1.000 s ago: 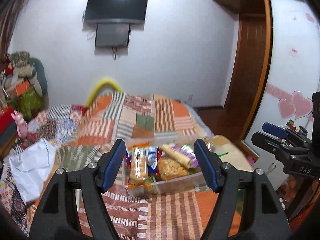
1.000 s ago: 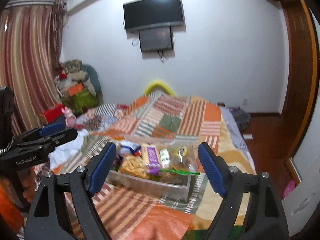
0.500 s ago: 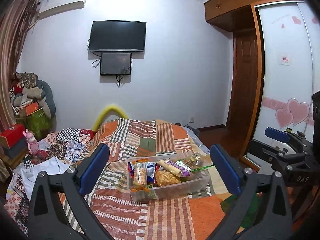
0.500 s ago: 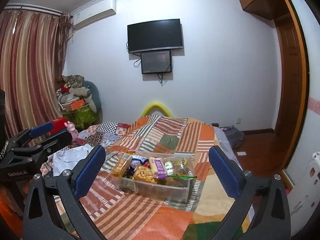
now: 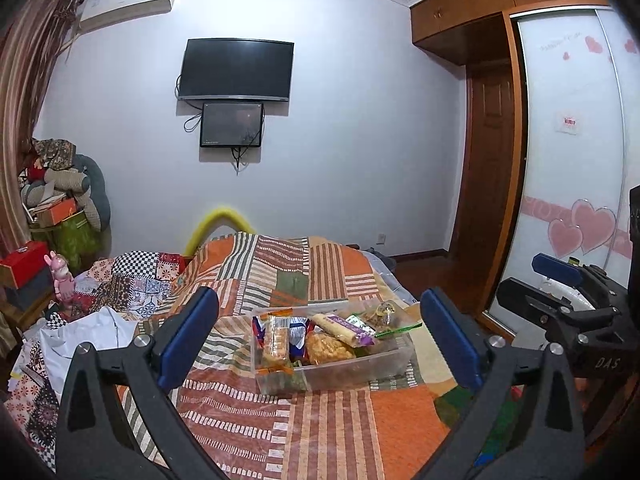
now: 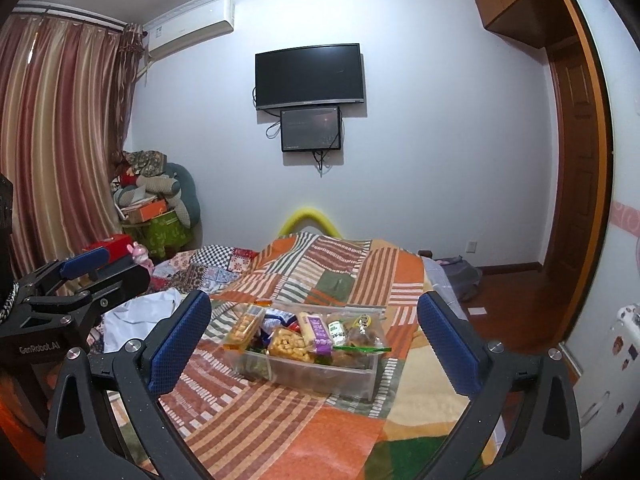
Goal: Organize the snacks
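Observation:
A clear plastic bin (image 5: pixel 352 372) full of packaged snacks sits on the patchwork bedspread (image 5: pixel 280 272); it also shows in the right wrist view (image 6: pixel 320 372). Inside are a cracker pack (image 5: pixel 276 338), a purple-labelled roll (image 5: pixel 340 330) and a bag of puffed snacks (image 6: pixel 290 344). My left gripper (image 5: pixel 320 344) is open and empty, well back from the bin. My right gripper (image 6: pixel 314 344) is open and empty, also held back from the bin.
White cloth (image 5: pixel 92 332) and clutter lie on the bed's left side. A pile of toys and boxes (image 6: pixel 156 204) stands in the far left corner. A wardrobe with sliding door (image 5: pixel 572 184) is at the right. Two screens (image 6: pixel 310 76) hang on the far wall.
Both grippers have drawn back and tilted up from the bin, and their jaws have opened wider. The bin has not moved.

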`<state>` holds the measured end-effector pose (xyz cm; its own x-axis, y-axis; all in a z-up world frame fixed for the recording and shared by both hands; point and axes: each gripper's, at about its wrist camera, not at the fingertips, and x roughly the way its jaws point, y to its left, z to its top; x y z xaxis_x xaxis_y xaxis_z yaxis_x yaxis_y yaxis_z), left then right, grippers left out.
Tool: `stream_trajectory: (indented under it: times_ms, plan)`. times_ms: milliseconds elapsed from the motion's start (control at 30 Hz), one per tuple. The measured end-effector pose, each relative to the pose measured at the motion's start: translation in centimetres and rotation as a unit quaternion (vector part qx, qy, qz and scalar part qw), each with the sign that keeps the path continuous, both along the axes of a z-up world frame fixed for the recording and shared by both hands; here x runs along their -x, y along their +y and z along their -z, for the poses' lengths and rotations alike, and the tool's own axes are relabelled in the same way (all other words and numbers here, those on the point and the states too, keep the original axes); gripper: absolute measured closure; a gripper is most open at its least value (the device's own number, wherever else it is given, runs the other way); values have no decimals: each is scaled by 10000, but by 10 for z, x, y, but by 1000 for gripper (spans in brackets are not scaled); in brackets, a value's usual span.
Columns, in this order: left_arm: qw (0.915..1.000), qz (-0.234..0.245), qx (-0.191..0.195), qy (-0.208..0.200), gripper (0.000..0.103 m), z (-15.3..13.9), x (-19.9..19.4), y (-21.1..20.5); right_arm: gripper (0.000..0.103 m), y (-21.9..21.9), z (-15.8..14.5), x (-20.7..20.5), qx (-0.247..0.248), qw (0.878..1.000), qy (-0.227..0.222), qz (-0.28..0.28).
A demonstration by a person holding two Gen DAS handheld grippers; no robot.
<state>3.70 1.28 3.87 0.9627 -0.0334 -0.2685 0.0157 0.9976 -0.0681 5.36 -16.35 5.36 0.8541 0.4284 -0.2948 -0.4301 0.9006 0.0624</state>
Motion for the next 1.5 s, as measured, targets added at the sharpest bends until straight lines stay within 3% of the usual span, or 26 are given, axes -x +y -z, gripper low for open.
stream_trajectory:
  times_ms: [1500]
  plan:
    - [9999,106,-42,64,1,4,3,-6,0,-11,-3,7,-194,9998,64,48]
